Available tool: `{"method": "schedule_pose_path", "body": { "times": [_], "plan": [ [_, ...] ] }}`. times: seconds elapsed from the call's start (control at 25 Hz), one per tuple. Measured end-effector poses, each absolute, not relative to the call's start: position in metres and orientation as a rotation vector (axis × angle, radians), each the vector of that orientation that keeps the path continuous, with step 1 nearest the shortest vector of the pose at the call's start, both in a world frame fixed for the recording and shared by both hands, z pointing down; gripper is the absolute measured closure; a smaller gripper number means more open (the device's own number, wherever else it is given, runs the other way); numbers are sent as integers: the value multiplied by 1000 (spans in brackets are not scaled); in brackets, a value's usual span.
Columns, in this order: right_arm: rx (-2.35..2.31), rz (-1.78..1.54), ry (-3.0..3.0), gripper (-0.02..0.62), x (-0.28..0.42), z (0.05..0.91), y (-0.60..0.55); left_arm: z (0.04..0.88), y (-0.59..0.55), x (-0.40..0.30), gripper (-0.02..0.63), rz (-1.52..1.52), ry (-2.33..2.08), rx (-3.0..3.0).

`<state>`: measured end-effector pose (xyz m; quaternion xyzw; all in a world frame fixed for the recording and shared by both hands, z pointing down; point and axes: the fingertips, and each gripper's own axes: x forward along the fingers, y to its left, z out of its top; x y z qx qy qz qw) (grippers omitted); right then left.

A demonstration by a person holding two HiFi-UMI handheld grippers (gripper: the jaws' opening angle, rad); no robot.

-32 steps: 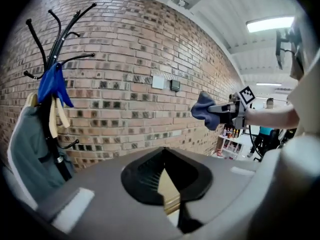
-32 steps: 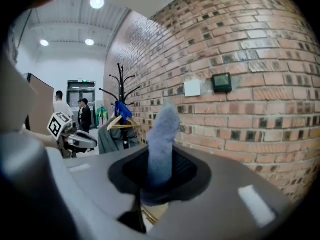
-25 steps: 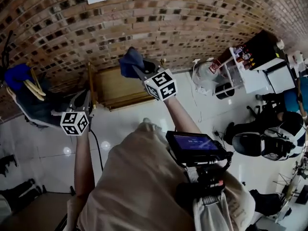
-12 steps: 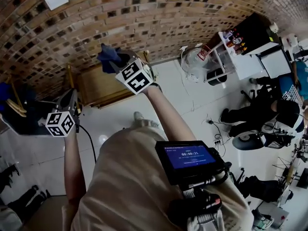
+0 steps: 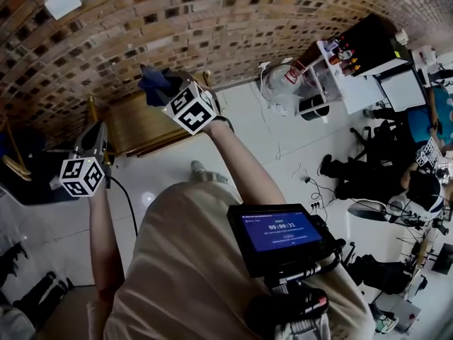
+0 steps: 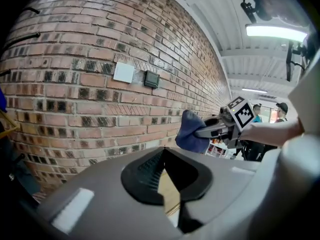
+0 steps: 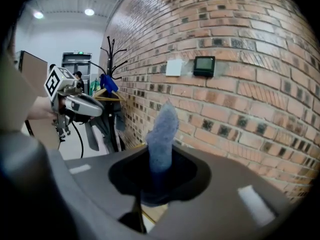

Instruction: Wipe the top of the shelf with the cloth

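Cloth: the blue, soft, bunched cloth (image 7: 162, 129) stands up out of the right gripper (image 5: 170, 92), raised in the air close to the red brick wall (image 5: 212, 27); it is not on the shelf.
Right jaws: clamped on the lower end of the cloth; most of the fabric is free beyond them.
Left jaws: the left gripper (image 5: 95, 132) has its jaws slightly apart with nothing between them; we see only a sliver of wood through the gap.
Shelf: the low wooden shelf (image 5: 145, 122) stands against the wall below both grippers, on the white tiled floor (image 5: 184, 161); we judge its top is not yet touched.
Risk, slipping: the hold is on one end only; if we drag hard across the wood, the cloth may pull out of the jaws.
Risk, scraping: the fabric is gathered into a narrow wad; if we come down too flat, the jaws may rub the wood instead of the cloth.
Risk, snagging: the wall is just beside the cloth; a stroke along the back edge may catch the fabric on the rough brick.
Risk, missed area: a small wad touches little at once; we may leave strips unwiped.
Risk, collision: the left gripper hangs near the shelf's end; a wide sweep may knock it.
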<state>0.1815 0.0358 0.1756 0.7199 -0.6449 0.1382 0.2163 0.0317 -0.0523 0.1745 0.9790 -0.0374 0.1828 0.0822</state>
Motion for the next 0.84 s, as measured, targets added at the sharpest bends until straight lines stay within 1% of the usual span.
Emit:
{"method": "schedule_pose_path", "body": {
  "times": [0.48,0.84],
  "plan": [
    [2106,477,-1913,515,205,181,73,210,-44,38,601,618,-163,2873],
    [2103,532,-1923,517,219,207,97,234,-33,45,601,629,-199,2811]
  ]
}}
